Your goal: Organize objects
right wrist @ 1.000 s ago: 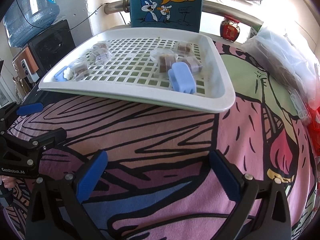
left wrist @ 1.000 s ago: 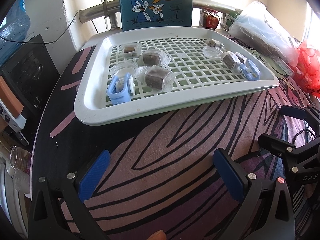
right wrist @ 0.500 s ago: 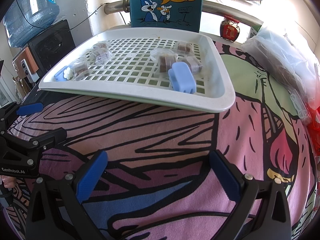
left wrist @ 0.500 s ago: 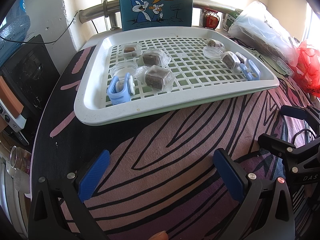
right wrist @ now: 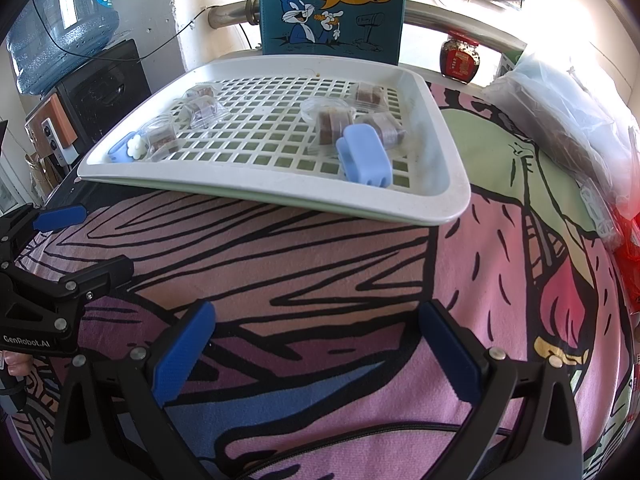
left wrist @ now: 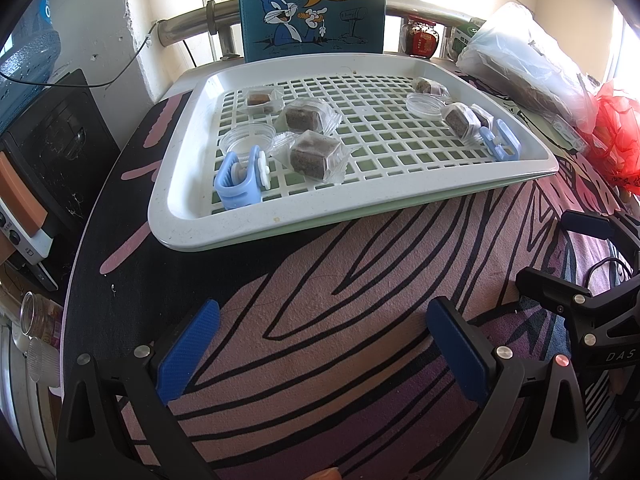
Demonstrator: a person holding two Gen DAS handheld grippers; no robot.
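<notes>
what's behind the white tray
A blue cartoon rabbit board stands upright behind the white tray, with a metal rail and red-labelled jar further back. The board hides what lies behind it.

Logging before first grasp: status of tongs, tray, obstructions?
Left tongs open, empty. Right tongs open, empty, both short of the white tray. Wrapped cakes and blue clips untouched on it. Nothing in the way.

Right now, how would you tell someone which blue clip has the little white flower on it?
Find the white grid tray in front of the cartoon rabbit board. At its near left corner lies a light-blue clip, beside a clear round lid. Unlike the other blue clip at the tray's right end, it carries a white flower.
</notes>
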